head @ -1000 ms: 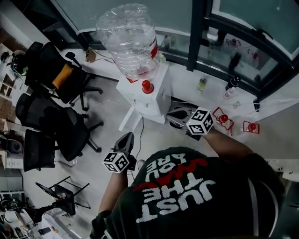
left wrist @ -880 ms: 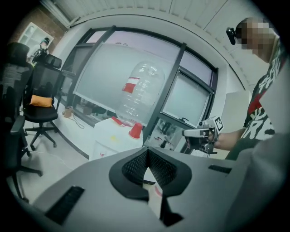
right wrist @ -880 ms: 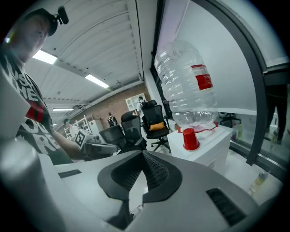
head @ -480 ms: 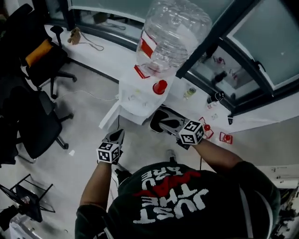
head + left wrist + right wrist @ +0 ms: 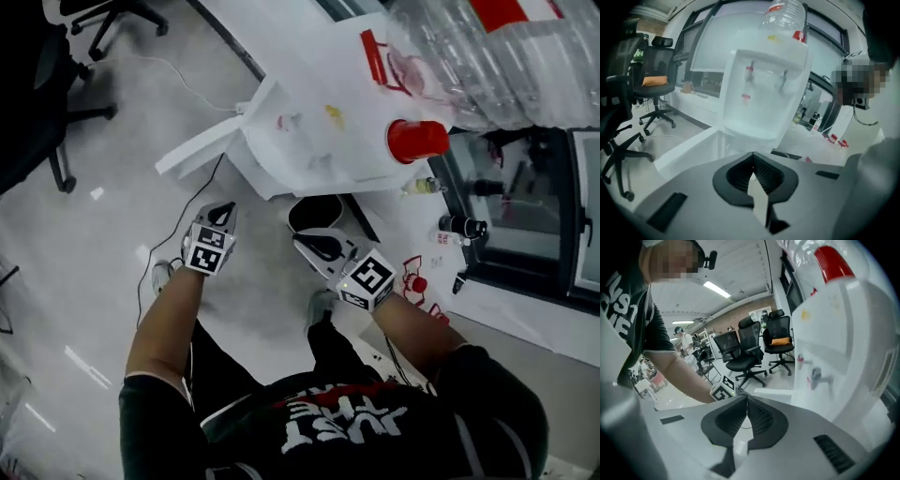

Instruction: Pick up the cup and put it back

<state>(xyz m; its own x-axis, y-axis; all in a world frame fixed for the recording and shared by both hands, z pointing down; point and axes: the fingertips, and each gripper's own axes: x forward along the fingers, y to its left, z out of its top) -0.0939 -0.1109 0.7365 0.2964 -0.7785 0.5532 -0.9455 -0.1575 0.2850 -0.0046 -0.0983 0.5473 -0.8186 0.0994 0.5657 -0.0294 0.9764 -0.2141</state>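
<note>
We hold our left gripper (image 5: 223, 213) and right gripper (image 5: 307, 242) low in front of the white water dispenser (image 5: 309, 112), both pairs of jaws clenched together, empty.

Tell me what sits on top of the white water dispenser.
A clear water bottle stands upended on the dispenser, with a red cup beside it. The bottle's neck is hidden by its body.

The head camera looked steeply down on the dispenser (image 5: 319, 112); both gripper cameras sat low, close before it, sharing its tapped front.
</note>
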